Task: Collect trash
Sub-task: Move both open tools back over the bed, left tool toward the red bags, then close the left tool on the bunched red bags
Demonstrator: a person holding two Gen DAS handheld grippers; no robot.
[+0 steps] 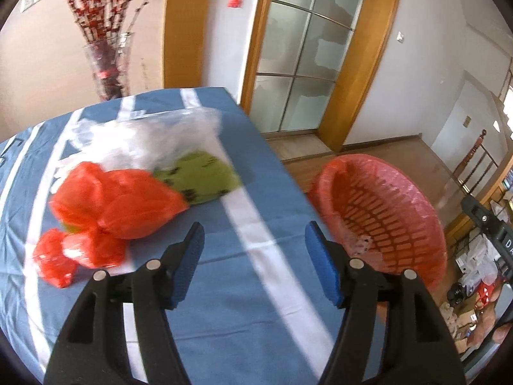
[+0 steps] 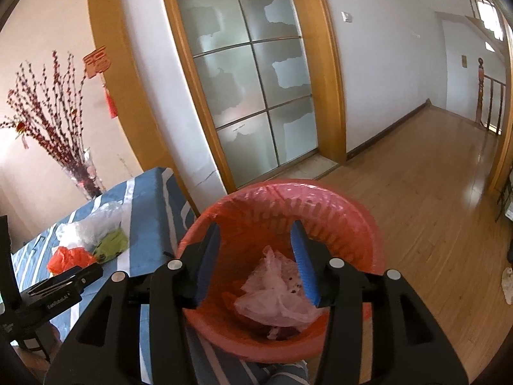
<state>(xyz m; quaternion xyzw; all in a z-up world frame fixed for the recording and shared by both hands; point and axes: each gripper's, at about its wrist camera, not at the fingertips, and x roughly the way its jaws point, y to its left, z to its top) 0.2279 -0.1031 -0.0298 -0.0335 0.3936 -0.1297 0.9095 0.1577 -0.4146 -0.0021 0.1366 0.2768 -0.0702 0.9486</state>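
I take the table (image 1: 250,288) as my landmark: it wears a blue cloth with broad white stripes, slightly creased. At its far left corner stands a tall clear glass vase (image 1: 109,64) of thin branches studded with red buds. On the cloth, left of centre, lies the trash: a crumpled red plastic bag (image 1: 105,211), glossy and knotted into lumps, touching a flat green wrapper (image 1: 202,176) with dark specks, and behind both a heap of clear, filmy plastic (image 1: 150,138). All three are blurred in my left view.

My left gripper (image 1: 255,243) hovers above the cloth just right of the red bag, its jaws spread wide with nothing between them; the fingers (image 1: 189,266) are black with ribbed blue pads. Nothing lies between it and the pile.

Off the table's right edge sits the red basket (image 1: 416,211), round, with slotted plastic walls and a thin pinkish liner over its rim. My right gripper (image 2: 256,250) hangs over its mouth, jaws likewise apart and empty. Inside the basket lies a wrinkled translucent pink bag (image 2: 275,298) on darker scraps I cannot make out.

Beyond the table, a frosted glass door (image 2: 250,73) in a rounded wooden frame, white walls and a shiny wood floor (image 2: 426,192).
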